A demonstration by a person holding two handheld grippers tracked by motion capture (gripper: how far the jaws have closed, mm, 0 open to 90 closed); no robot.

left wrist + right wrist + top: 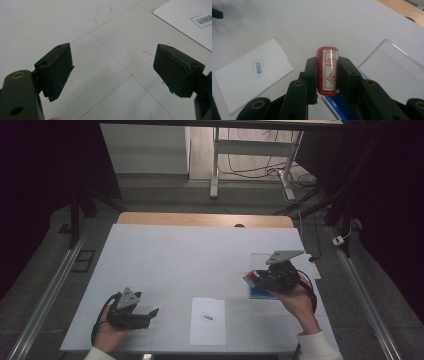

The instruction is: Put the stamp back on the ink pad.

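Observation:
My right gripper [327, 72] is shut on a red stamp [327, 71] with a white label of red characters; it is held above a blue pad [339, 105] that lies under a clear plastic lid [392, 67]. From above, the right gripper [257, 276] hovers over the blue pad [260, 292] at the right of the table. My left gripper [152, 312] rests low at the front left, its jaws wide apart with nothing between them. Its black pads [58, 67] frame bare white table. A white paper sheet [208, 321] with a small printed box lies between the grippers.
The white table surface [190, 255] carries thin grid lines and faint red marks [102, 13]. A wooden strip [200, 219] borders its far edge. Beyond it stand a desk frame and cables on the floor. A corner of the paper sheet [185, 17] shows in the left gripper view.

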